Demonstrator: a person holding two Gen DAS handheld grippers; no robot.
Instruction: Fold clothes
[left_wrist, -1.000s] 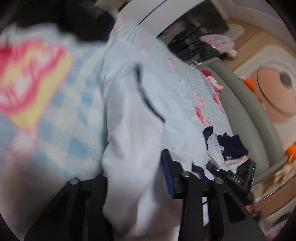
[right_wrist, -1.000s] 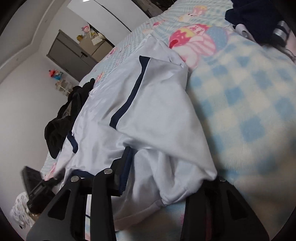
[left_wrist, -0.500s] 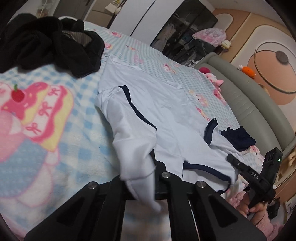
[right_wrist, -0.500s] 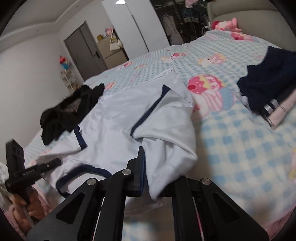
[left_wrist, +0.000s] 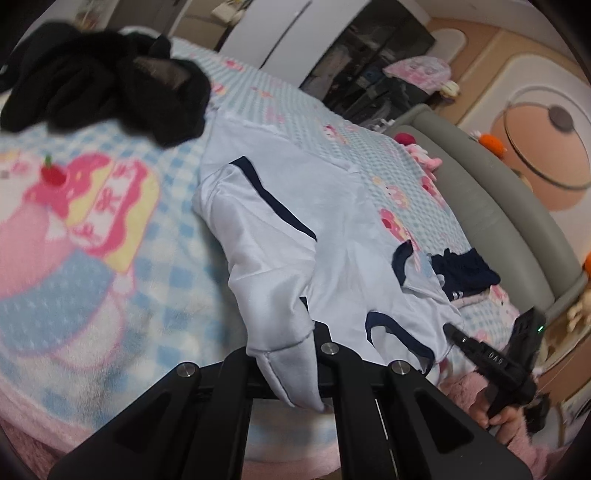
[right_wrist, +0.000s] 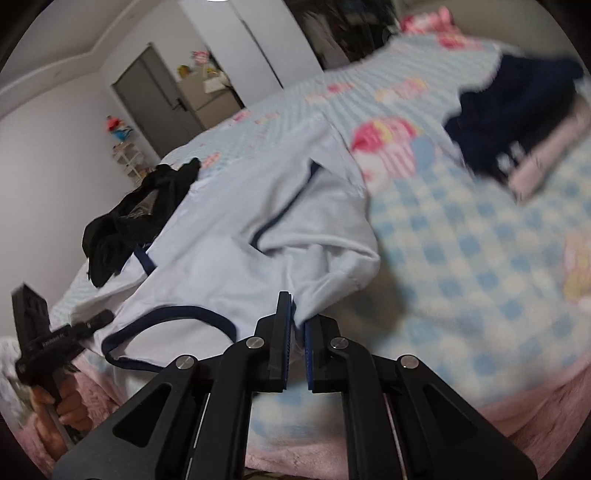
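Observation:
A white shirt with navy trim (left_wrist: 295, 236) lies spread on the checked bed blanket. My left gripper (left_wrist: 291, 354) is shut on the shirt's left shoulder corner, and a fold of white cloth hangs over the fingers. My right gripper (right_wrist: 297, 325) is shut on the shirt's (right_wrist: 229, 258) right shoulder corner, with cloth pinched between the blue pads. The navy neckline (right_wrist: 166, 321) curves between the two grips. Each gripper shows in the other's view: the right one (left_wrist: 495, 365), the left one (right_wrist: 48, 336).
A black garment heap (left_wrist: 103, 77) lies at the far left of the bed, also in the right wrist view (right_wrist: 136, 214). A folded navy and pink pile (right_wrist: 517, 122) sits at the right. A grey padded headboard (left_wrist: 491, 218) borders the bed.
Both grippers have closed on the shirt's shoulder corners and pulled back toward the near bed edge. The shirt is drawn out flatter along the bed.

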